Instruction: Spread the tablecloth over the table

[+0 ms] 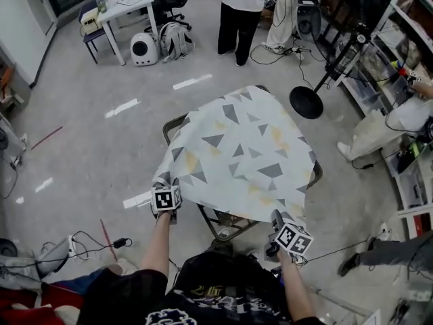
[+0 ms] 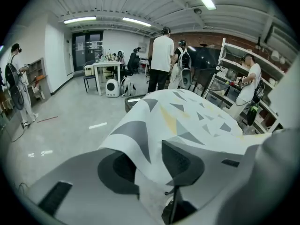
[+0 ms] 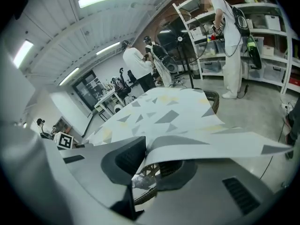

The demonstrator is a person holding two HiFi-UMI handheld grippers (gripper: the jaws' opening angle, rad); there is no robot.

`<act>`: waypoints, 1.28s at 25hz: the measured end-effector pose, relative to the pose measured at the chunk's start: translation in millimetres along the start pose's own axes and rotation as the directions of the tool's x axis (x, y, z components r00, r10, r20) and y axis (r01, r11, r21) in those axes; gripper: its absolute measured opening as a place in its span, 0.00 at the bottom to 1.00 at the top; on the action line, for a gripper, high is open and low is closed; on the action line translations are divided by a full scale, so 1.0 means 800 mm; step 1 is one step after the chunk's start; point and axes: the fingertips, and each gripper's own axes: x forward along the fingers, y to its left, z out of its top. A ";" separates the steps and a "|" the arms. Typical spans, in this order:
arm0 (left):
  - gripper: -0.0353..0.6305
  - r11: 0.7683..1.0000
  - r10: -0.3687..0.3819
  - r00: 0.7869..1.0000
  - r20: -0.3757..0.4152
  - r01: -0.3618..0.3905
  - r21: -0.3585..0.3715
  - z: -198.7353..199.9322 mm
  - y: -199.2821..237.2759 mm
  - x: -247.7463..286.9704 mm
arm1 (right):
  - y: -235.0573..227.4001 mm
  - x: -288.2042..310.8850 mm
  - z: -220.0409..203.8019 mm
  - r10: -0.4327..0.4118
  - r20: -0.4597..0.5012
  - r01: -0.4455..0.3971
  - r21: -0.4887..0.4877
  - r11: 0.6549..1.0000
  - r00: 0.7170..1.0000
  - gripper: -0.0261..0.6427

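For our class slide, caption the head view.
Left gripper and right gripper at the near corners of a tablecloth draped over a table.

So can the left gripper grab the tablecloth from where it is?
Probably yes. A near corner of the tablecloth hangs between the parted jaws of the left gripper, and nothing else is in the way. It would likely only need to close.
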 end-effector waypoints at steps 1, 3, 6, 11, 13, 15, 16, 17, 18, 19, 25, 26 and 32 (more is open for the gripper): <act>0.30 1.000 0.009 1.000 -0.030 -0.009 -0.013 -0.004 0.001 -0.003 | -0.004 -0.005 0.001 -0.006 -0.012 0.007 0.029 1.000 1.000 0.16; 0.38 0.999 0.034 0.996 -0.087 -0.037 -0.032 -0.019 0.007 -0.011 | -0.012 -0.008 -0.010 -0.003 -0.035 0.006 0.115 0.993 0.999 0.17; 0.38 0.998 0.062 0.988 -0.141 -0.061 0.009 -0.056 0.020 -0.023 | -0.018 -0.003 -0.040 0.032 -0.067 -0.016 0.229 0.973 0.997 0.20; 0.38 0.992 -0.014 0.989 -0.145 0.032 0.126 -0.085 -0.003 -0.036 | -0.006 -0.001 -0.075 0.056 -0.157 -0.029 0.169 0.985 0.986 0.33; 0.38 0.985 -0.029 0.989 -0.146 0.053 0.162 -0.089 -0.016 -0.039 | -0.001 -0.001 -0.078 0.059 -0.176 -0.034 0.140 0.990 0.983 0.36; 0.38 0.981 -0.049 0.990 -0.136 0.074 0.182 -0.088 -0.031 -0.042 | 0.002 -0.002 -0.082 0.064 -0.190 -0.038 0.136 0.990 0.980 0.39; 0.38 0.979 -0.061 0.990 -0.126 0.084 0.186 -0.086 -0.039 -0.043 | 0.003 -0.004 -0.084 0.065 -0.196 -0.039 0.137 0.990 0.979 0.39; 0.38 0.978 -0.073 0.991 -0.116 0.094 0.188 -0.084 -0.048 -0.045 | 0.004 -0.007 -0.086 0.067 -0.200 -0.040 0.137 0.990 0.978 0.39; 0.38 0.976 -0.087 0.991 -0.105 0.105 0.190 -0.081 -0.057 -0.047 | 0.005 -0.011 -0.089 0.068 -0.203 -0.041 0.135 0.990 0.977 0.39; 0.38 0.974 -0.100 0.991 -0.094 0.117 0.194 -0.078 -0.066 -0.049 | 0.005 -0.014 -0.091 0.069 -0.205 -0.043 0.130 0.991 0.976 0.39; 0.35 0.964 -0.145 0.988 -0.044 0.151 0.221 -0.064 -0.117 -0.065 | 0.006 -0.037 -0.087 0.095 -0.195 -0.076 0.101 0.992 0.976 0.37; 0.35 0.963 -0.149 0.988 -0.038 0.154 0.223 -0.062 -0.125 -0.069 | 0.007 -0.043 -0.084 0.101 -0.186 -0.084 0.100 0.991 0.977 0.37; 0.35 0.955 -0.188 0.982 0.030 0.176 0.239 -0.046 -0.184 -0.103 | 0.002 -0.079 -0.062 0.171 -0.101 -0.161 0.100 0.982 0.980 0.35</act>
